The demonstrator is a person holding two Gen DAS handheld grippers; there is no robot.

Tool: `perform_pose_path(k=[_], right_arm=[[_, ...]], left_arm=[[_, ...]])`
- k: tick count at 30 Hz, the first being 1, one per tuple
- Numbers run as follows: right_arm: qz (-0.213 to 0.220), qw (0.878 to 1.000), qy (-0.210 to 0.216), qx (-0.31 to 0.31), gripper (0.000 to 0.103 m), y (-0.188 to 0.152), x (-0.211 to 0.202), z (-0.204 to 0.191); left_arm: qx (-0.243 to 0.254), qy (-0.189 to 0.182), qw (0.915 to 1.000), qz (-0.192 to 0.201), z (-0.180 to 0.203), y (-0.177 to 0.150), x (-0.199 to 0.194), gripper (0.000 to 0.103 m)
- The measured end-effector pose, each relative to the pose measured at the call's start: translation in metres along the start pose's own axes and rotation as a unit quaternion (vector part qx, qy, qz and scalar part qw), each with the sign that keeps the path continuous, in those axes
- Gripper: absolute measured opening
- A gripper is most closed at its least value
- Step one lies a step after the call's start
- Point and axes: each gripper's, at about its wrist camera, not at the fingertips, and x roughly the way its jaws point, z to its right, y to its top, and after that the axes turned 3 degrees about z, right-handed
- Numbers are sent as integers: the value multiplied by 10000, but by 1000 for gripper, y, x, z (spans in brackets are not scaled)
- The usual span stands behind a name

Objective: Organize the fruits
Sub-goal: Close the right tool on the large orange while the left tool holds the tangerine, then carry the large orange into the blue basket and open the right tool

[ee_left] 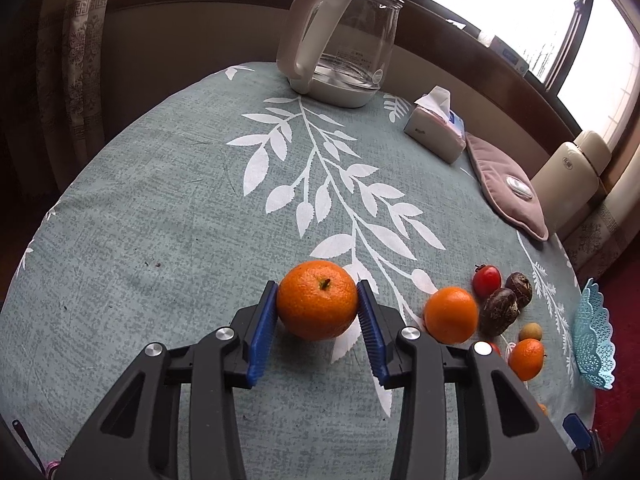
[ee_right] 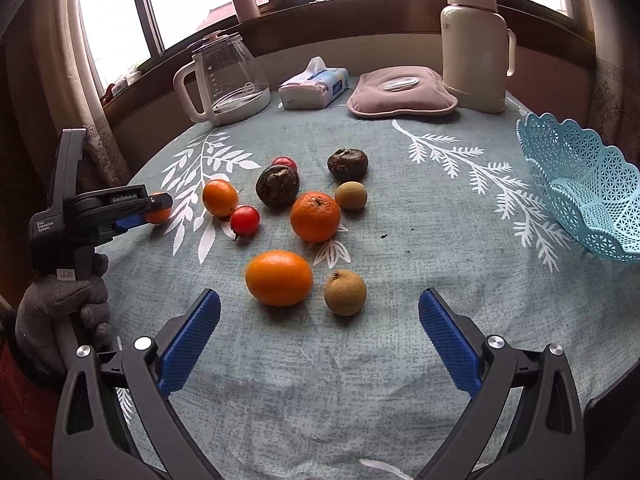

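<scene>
the left gripper (ee_left: 317, 304) has its jaws clamped on a tangerine (ee_left: 317, 299), one blue pad pressed against each side of the fruit at about its widest part. the tangerine sits right at the tips of the jaws with its stem end facing up, and it rests on or just above the counter (ee_left: 160, 240) (a shadow lies directly beneath it, so i cannot tell whether it is lifted). seen from the right wrist, that same gripper comes in from the left edge, held by a gloved hand (ee_right: 64, 304), with only a sliver of orange showing past its tip.

the right gripper (ee_right: 320, 320) has its jaws wide apart with nothing between them. just ahead of the gap lie an orange (ee_right: 279, 278) and, touching or nearly touching it on the right, a small tan fruit (ee_right: 345, 292). farther on sits a loose cluster: another tangerine (ee_right: 315, 216), a second tan fruit (ee_right: 351, 195), two dark wrinkled fruits (ee_right: 277, 185), two small red fruits (ee_right: 244, 221) and one more small orange (ee_right: 219, 197).

a light blue lattice basket (ee_right: 580, 184) stands at the right edge of the counter, well apart from the fruit, and appears empty (part of it runs out of view).
</scene>
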Motion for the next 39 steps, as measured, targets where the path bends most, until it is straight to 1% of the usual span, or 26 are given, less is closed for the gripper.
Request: perform_pose_path(k=[2, 6, 8, 10, 13, 17, 24, 29, 34, 39], right_arm=[[-16, 9999, -2, -136, 87, 3, 4, -8], [-58, 9993, 49, -379, 78, 9, 16, -20], [-140, 9987, 81, -476, 69, 11, 24, -25], [-230, 9978, 54, -612, 65, 12, 33, -29], [-482, 9968, 52, -639, 55, 11, 47, -30], [-470, 9970, 43, -619, 47, 11, 46, -29], [-331, 9986, 125, -398, 47, 12, 33, -22], [-23, 9994, 160, -291, 47, 23, 11, -16], [285, 9995, 117, -13, 47, 37, -12, 2], [628, 9977, -121, 223, 47, 54, -35, 29]], left_arm=[[2, 13, 10000, 59, 0, 2, -3, 40], [-8, -17, 10000, 94, 0, 3, -7, 40], [-2, -24, 10000, 93, 0, 3, -7, 40], [-12, -35, 10000, 73, 0, 3, -7, 40], [-44, -44, 10000, 40, -1, 3, -7, 40], [-90, -62, 9999, 46, -3, 5, -8, 40], [-38, -185, 9997, 154, 4, 7, -21, 40], [15, -289, 9992, 271, 12, 9, -35, 40], [76, -417, 9983, 393, 22, 10, -48, 40], [149, -577, 9966, 564, 30, 12, -66, 40]])
